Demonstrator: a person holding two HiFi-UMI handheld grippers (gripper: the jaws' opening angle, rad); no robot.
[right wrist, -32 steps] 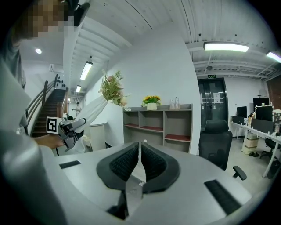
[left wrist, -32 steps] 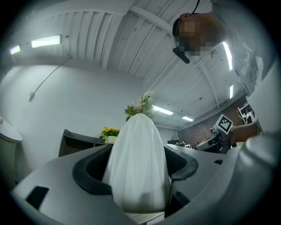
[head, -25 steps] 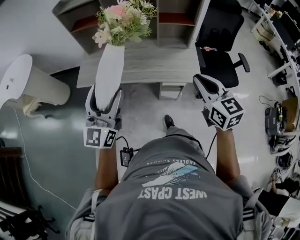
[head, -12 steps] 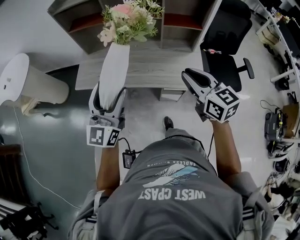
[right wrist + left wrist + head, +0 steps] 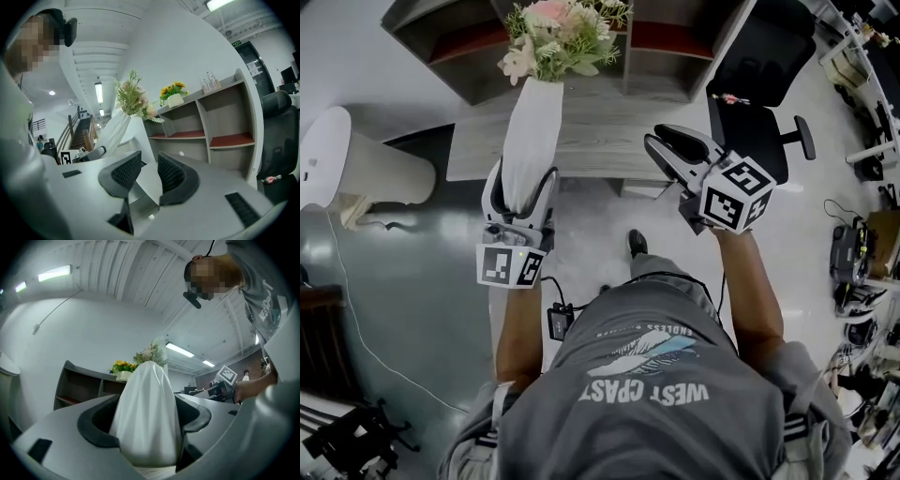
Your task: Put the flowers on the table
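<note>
Legend. My left gripper (image 5: 523,183) is clamped on the base of the white vase (image 5: 532,122) carrying the flowers (image 5: 558,33), held over the near-left edge of the tabletop (image 5: 609,141). My right gripper (image 5: 662,139) — jaws opening, nothing between them — hovers at the tabletop's near edge, right of the vase.

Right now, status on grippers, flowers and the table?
Left gripper shut on white vase of flowers, held over near edge of table. Right gripper empty, jaws opening. Nothing seen in the way.
</note>
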